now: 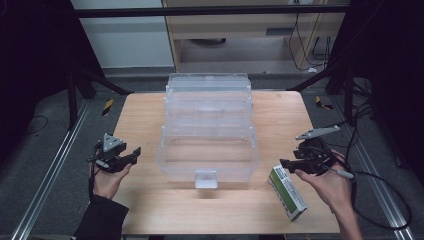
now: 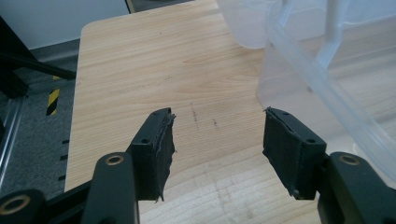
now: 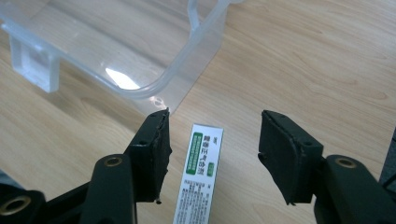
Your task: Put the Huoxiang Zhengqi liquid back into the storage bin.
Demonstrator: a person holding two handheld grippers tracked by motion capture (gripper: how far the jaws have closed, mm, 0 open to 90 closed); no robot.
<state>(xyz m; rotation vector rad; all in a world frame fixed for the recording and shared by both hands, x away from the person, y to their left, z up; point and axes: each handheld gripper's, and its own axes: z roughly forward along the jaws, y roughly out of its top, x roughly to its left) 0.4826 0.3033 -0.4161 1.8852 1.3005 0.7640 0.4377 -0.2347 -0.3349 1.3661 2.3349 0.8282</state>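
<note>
A wooden table over grey carpet holds an empty clear storage box; left gripper and right gripper both spread, green-white carton beside.

Dim room, lit table: soft but readable from my seat.
From the high view I get a pale pool of light on the wooden table, dark surroundings, slight overall softness. A white glare spot sits on the clear plastic box; my gripper views are sharper, evenly lit.
</note>
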